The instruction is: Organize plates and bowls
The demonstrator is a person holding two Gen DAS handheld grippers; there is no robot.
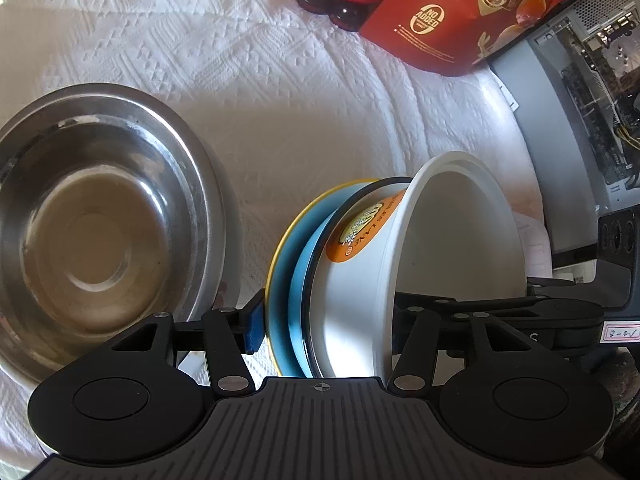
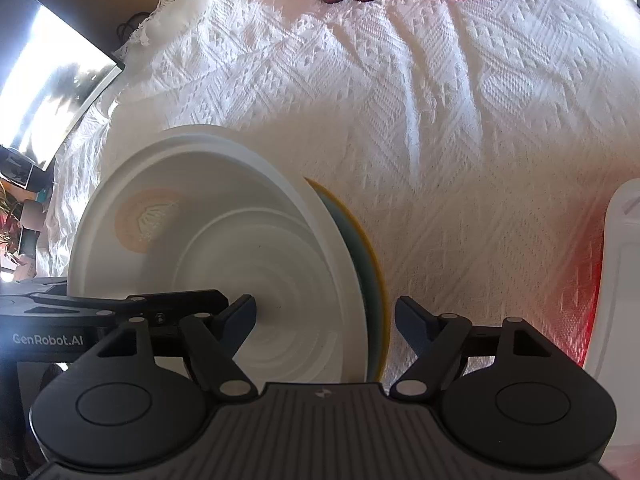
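White bowl with an orange label, tipped on edge against a blue yellow-rimmed plate, sits between both tongs, apart.

A white bowl bearing an orange label, a blue plate rimmed in yellow, a silver steel bowl and a white geometric-patterned cloth are seen.

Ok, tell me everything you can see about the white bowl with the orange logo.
The white bowl looks like thin plastic or paper, with a stepped rim, a ribbed base and a round orange logo on its side that shows faintly through the wall. It is tipped on its side, empty, its mouth turned right in the left wrist view. Its base sits nested against a blue, yellow-rimmed dish. Both stand between the left gripper fingers above the white cloth.
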